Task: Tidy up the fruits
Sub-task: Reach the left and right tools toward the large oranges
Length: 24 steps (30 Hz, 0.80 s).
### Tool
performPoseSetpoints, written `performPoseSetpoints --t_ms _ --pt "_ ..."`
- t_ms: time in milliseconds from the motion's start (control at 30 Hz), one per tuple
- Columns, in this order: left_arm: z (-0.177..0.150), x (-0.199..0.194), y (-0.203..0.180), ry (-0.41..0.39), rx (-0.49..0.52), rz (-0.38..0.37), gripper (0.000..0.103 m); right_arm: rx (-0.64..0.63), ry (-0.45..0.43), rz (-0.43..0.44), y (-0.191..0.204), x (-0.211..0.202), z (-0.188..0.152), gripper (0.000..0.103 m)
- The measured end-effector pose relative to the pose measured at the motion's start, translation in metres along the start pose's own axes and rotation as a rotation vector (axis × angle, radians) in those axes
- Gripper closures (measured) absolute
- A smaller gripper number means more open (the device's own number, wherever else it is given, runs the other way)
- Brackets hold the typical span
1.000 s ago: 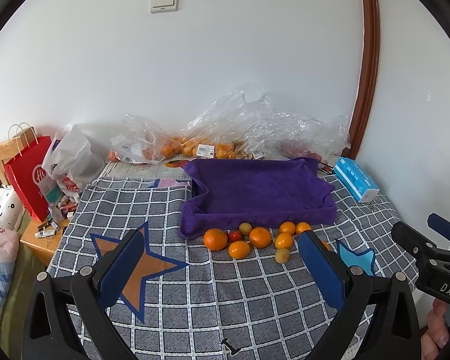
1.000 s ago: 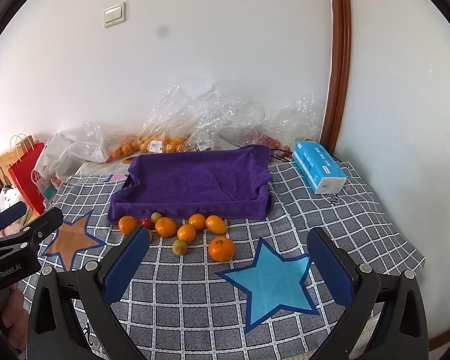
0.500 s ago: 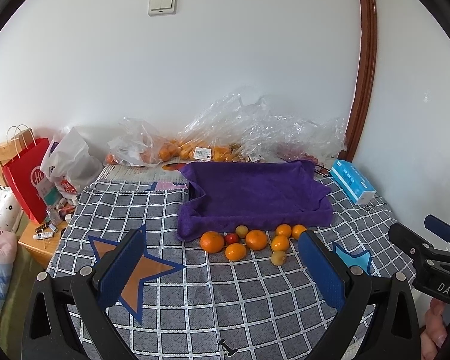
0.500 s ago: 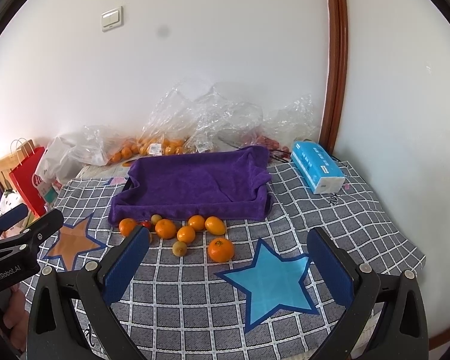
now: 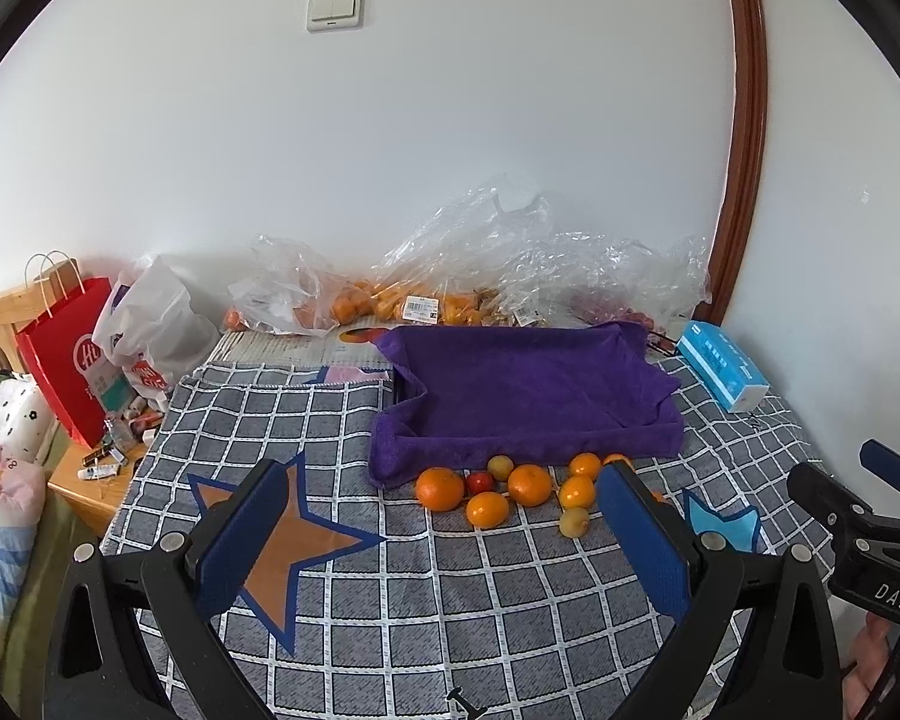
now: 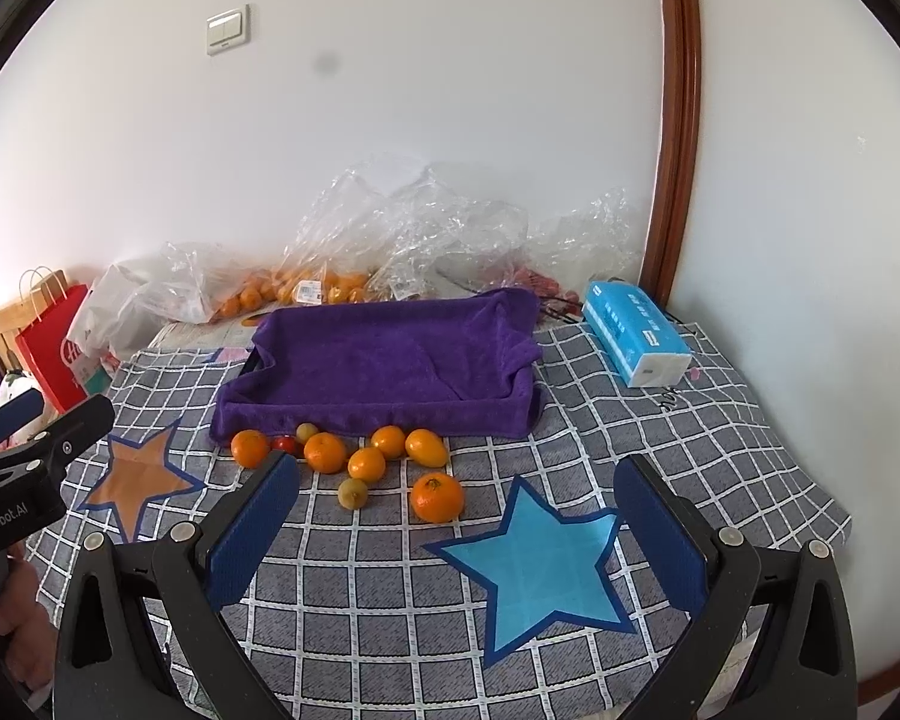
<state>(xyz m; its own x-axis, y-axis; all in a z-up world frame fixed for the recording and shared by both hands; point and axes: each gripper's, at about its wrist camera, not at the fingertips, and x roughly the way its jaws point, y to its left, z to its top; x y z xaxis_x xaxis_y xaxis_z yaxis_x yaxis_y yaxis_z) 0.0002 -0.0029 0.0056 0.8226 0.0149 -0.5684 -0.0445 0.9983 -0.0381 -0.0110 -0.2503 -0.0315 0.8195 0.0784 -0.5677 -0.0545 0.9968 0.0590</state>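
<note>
Nine loose fruits sit in a cluster on the checked cloth (image 6: 570, 648) that covers the surface, just in front of the purple towel-lined tray (image 6: 384, 360), and none is in the tray yet. Both of my claws hang above the near edge with nothing in them: the left claw (image 5: 444, 534) has its jaws spread wide, and so does the right claw (image 6: 456, 534).

My main worry is rolling. These are round, and the cloth looks soft and slightly rumpled, so a nudge from one pad could send the nearest orange (image 6: 437, 498) toward the blue star (image 6: 546, 558) and the near edge. It lies a little apart from the rest, so I judge it the safest first pick for the right claw.

The back row is tighter. The small red fruit (image 5: 480, 483) is wedged between the leftmost orange (image 5: 439, 488) and a yellow-green fruit (image 5: 500, 468), touching or nearly so; reaching in there with wide jaws would likely shove its neighbours apart. The pale yellowish fruit (image 6: 353, 492) looks soft, so a hard squeeze may bruise it.

The towel's front lip rises above the fruit; a low carry could catch it. In the left view the right claw's body crowds the edge, so both claws reaching centre could collide.
</note>
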Motion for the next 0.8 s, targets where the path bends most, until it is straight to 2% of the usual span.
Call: performPoseSetpoints --t_ms 267,333,467,600,700,800 --pt "0.0 0.018 0.005 0.015 -0.011 0.007 0.0 0.003 -0.03 -0.018 -0.001 0.009 0.001 0.0" --pt "0.0 0.025 0.006 0.022 -0.007 0.027 0.0 0.022 -0.018 -0.011 -0.004 0.016 0.003 0.0" --pt "-0.002 0.038 0.009 0.027 0.011 -0.008 0.0 0.058 0.015 -0.011 -0.009 0.033 0.003 0.0" --pt "-0.005 0.055 0.013 0.045 -0.016 -0.042 0.0 0.054 0.041 -0.003 -0.012 0.053 -0.001 0.0" --pt "-0.009 0.072 0.018 0.084 -0.036 -0.036 0.0 0.05 0.058 -0.004 -0.011 0.07 -0.008 0.0" --pt "-0.015 0.084 0.023 0.091 -0.05 -0.042 0.0 0.044 0.083 0.02 -0.011 0.087 -0.016 0.0"
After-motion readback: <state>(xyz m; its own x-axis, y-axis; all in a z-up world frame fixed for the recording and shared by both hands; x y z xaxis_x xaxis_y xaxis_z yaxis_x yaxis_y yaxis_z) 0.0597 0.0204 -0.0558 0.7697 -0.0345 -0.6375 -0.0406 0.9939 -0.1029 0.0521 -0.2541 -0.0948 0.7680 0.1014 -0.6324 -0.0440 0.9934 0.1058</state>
